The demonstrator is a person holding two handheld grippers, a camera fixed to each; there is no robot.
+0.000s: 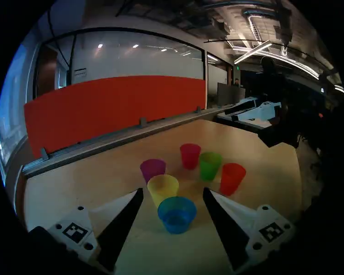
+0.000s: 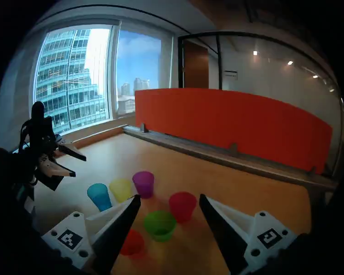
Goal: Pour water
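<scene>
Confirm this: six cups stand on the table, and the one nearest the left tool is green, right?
Not quite. The one nearest the left tool is the blue cup, not a green one, as the left gripper view shows. The rest holds.

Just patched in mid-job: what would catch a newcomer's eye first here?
Six bright cups cluster on the wooden table, the blue cup nearest, framed between the open fingers of the left gripper. Behind them runs a long orange partition, and the right gripper view opens onto a big window with city towers at its left.
</scene>
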